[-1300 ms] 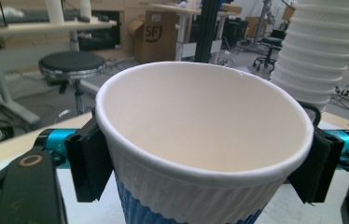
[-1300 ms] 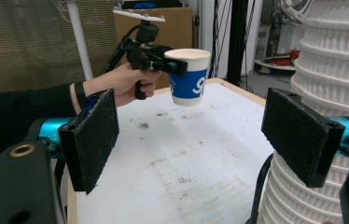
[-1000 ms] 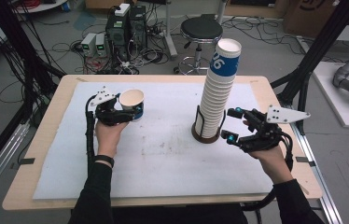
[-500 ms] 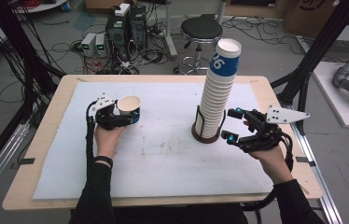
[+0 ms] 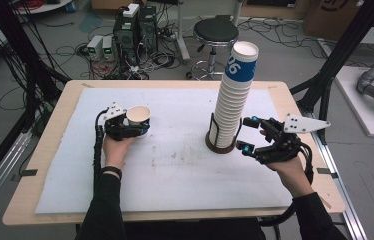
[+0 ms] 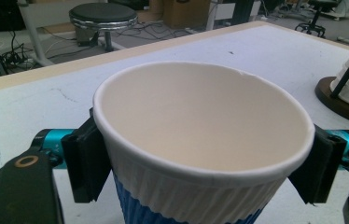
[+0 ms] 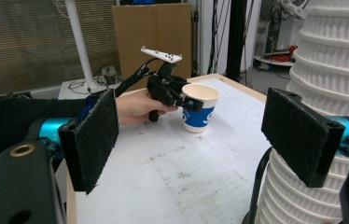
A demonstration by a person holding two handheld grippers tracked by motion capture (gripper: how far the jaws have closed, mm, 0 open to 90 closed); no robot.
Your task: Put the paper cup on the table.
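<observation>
On the near side of the light wooden tabletop [image 5: 50, 200], which carries a white scuffed cover sheet [image 5: 175, 170], two dark-sleeved forearms enter from the bottom edge of the high view. At the near right, the right claw [image 5: 245, 135] is held level above the sheet, pointing toward the tall stack. In the right gripper view its two black pads [image 7: 91, 140] stand wide apart with nothing pressed between them; one pad [image 7: 298, 135] sits just in front of the stack's ribbed wall, and contact cannot be confirmed. The right claw is open.

Just beyond the right claw stands the tall stack of white ribbed paper cups [image 5: 232, 100], upright in a round dark brown base with thin black guide rods [image 5: 220, 145]. The top cup of the stack carries a blue band with white print.

At mid-left, the left claw [image 5: 136, 127] carries the single white-and-blue ribbed paper cup [image 5: 138, 120]. The cup is upright, mouth up, and empty inside. In the left gripper view the black pads [image 6: 86, 163] bear on opposite sides of the cup [image 6: 200, 140] just below its rolled rim, so the left claw is gripping the cup. Its jaws have just been opening slightly, with the cup between them. In the right gripper view the cup's blue base [image 7: 198, 119] appears to stand on the sheet. Cup and stack are well apart.

Beyond the far edge of the tabletop, a black round stool [image 5: 216, 32] stands on the floor among cables.
</observation>
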